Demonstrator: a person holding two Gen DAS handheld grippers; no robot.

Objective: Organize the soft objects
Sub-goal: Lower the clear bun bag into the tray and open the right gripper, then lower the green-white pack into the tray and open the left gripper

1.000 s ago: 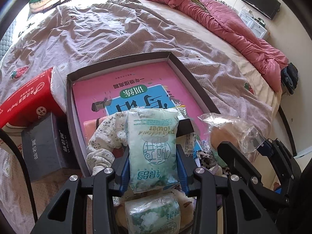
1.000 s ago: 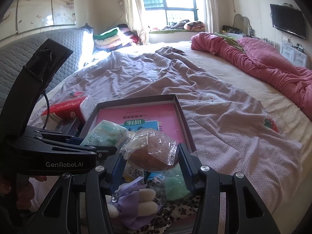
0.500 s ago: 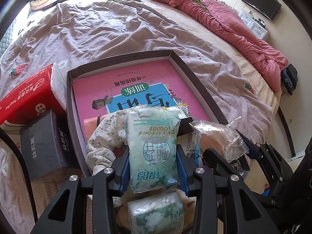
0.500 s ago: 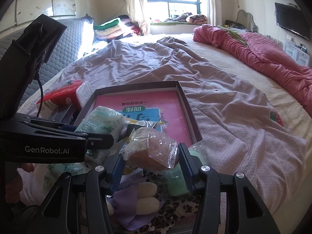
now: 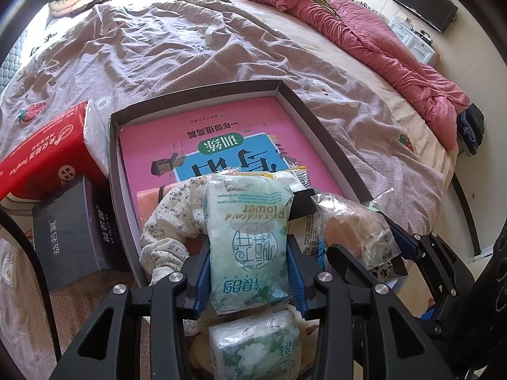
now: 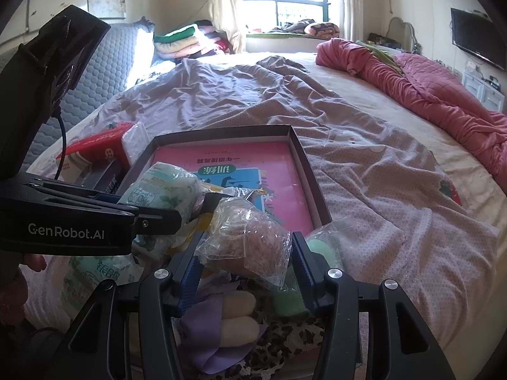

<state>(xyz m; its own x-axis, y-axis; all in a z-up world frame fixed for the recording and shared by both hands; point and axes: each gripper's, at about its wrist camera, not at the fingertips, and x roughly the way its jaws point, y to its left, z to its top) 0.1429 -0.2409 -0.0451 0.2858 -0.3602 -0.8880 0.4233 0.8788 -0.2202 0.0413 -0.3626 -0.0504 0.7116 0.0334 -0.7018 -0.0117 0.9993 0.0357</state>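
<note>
My left gripper (image 5: 248, 262) is shut on a pale green tissue pack (image 5: 248, 231) and holds it over the near end of a dark shallow box (image 5: 323, 136). A pink book (image 5: 202, 139) lies in the box. My right gripper (image 6: 245, 266) is shut on a brown soft thing in a clear plastic bag (image 6: 244, 243), just right of the left gripper (image 6: 149, 218); the bag also shows in the left wrist view (image 5: 355, 228). A floral cloth (image 5: 168, 221) lies in the box under the tissue pack. A second tissue pack (image 5: 256, 345) lies below the left gripper.
A red tissue pack (image 5: 44, 155) and a dark grey box (image 5: 69, 234) lie left of the shallow box. A purple cloth with white puffs (image 6: 218, 326), a green soft thing (image 6: 317, 250) and leopard fabric (image 6: 285, 342) lie below the right gripper. A pink quilt (image 5: 380, 41) lies on the bed's right side.
My right gripper with the bagged thing has moved left and closer to the left gripper, over the box's near right corner. The left gripper has barely moved.
</note>
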